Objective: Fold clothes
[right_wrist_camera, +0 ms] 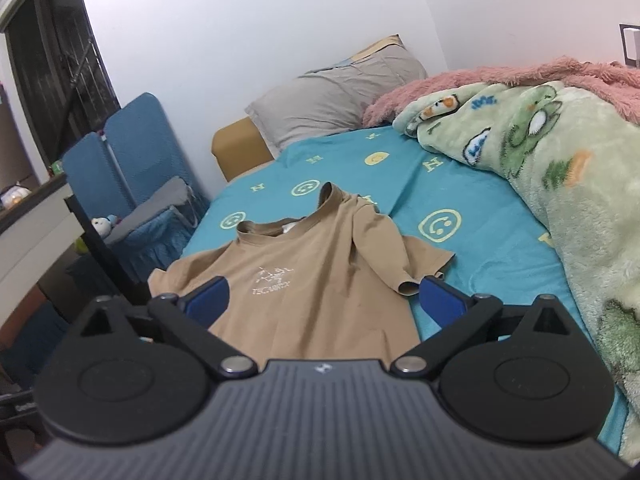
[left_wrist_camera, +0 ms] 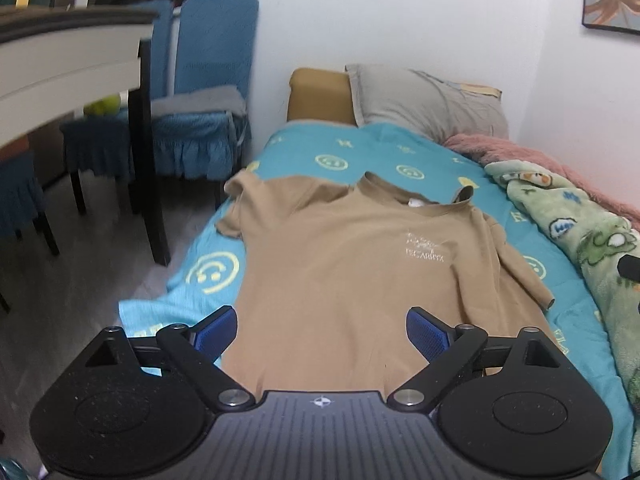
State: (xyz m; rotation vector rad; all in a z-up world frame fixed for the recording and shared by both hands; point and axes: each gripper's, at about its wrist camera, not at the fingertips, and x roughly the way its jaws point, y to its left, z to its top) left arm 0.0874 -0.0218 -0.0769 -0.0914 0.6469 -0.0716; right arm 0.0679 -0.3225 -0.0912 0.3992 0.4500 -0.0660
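A tan T-shirt [left_wrist_camera: 344, 264] with a white chest logo lies face up on the teal smiley-print bed sheet [left_wrist_camera: 216, 268], collar toward the pillow. Its right sleeve is creased and bunched. My left gripper [left_wrist_camera: 322, 332] is open and empty, hovering over the shirt's lower hem. In the right wrist view the same shirt [right_wrist_camera: 320, 280] lies ahead, and my right gripper [right_wrist_camera: 324, 300] is open and empty above its lower right part, its right finger [right_wrist_camera: 442, 300] near the sleeve end.
A grey pillow [left_wrist_camera: 424, 100] lies at the bed head. A green cartoon blanket [right_wrist_camera: 560, 184] and a pink fluffy blanket [right_wrist_camera: 480, 80] are piled along the right side. Blue chairs [left_wrist_camera: 208, 80] and a white table [left_wrist_camera: 68, 68] with dark legs stand left of the bed.
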